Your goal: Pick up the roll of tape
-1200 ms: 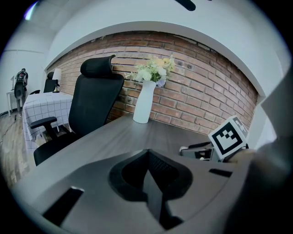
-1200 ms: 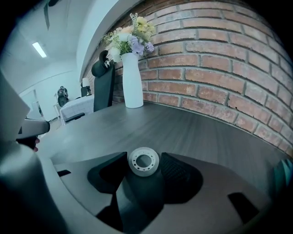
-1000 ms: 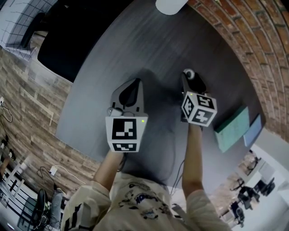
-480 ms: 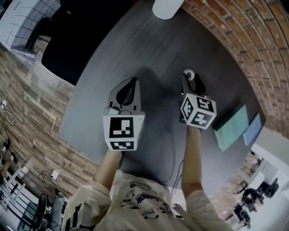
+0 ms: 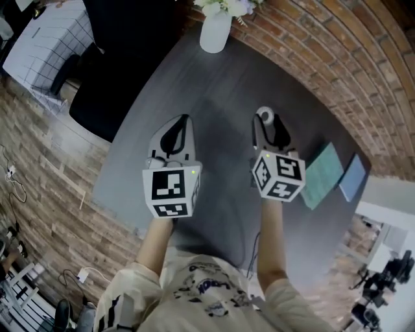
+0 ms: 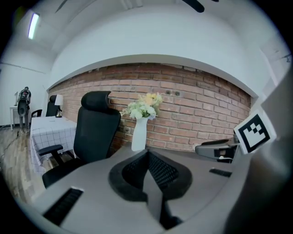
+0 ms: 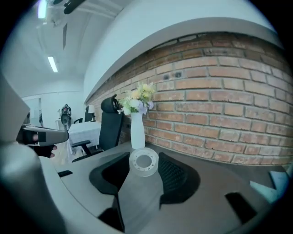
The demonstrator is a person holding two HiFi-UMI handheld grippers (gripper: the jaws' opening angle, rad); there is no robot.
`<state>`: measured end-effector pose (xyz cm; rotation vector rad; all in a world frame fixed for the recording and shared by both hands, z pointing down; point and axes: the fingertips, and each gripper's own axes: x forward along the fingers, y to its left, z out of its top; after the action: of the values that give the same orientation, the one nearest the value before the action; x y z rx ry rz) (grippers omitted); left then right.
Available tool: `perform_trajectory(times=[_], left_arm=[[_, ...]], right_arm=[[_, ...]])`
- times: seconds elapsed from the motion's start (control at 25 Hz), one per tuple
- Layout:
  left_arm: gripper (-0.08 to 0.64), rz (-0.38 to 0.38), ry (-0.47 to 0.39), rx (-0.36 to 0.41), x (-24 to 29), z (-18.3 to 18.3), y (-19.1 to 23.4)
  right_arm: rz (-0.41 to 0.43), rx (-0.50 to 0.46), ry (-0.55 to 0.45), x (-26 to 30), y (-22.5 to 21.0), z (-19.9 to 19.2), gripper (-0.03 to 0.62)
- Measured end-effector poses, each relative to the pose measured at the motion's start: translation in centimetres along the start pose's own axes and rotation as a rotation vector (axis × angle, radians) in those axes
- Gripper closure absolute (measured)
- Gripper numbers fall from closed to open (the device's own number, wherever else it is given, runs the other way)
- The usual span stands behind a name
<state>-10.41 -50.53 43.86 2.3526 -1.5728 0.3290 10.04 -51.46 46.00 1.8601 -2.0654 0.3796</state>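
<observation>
tape roll (image 7: 143, 162) between right fingers (image 7: 176, 176), vase (image 7: 137, 130) behind

A dark grey table (image 5: 227, 84) with a rounded outline is pictured from above, one side set along a brick wall (image 5: 337, 78). A white vase (image 5: 215, 32) filled with pale flowers (image 5: 224, 5) is stood upright close to the table's far edge, well apart from everything else on it. Two flat pads are laid side by side near the edge by the wall: a pale green pad (image 5: 323, 175) and, just beyond it toward that edge, a blue pad (image 5: 353, 177). Whether the two touch cannot be told. The matte top is crossed by soft shadows at its middle.
</observation>
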Motion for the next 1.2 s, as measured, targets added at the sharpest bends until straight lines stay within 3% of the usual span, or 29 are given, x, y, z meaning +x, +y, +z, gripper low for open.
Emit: perform_trajectory(times=[0.28, 0.6, 1.2], left_arm=[[0.558, 0.011, -0.115, 0.038, -5.4, 5.7, -2.3], [0.558, 0.01, -0.205, 0.047, -11.2, 8.7, -4.6], [0.558, 0.005, -0.263, 0.054, -17.8, 9.2, -7.9]], right_arm=[[-0.016, -0.01, -0.163, -7.9, 0.1, 6.1, 0.397], [-0.037, -0.011, -0.269, -15.3, 0.8, 8.5, 0.397], [-0.028, -0.012, -0.364, -23.1, 2.0, 8.9, 0.397]])
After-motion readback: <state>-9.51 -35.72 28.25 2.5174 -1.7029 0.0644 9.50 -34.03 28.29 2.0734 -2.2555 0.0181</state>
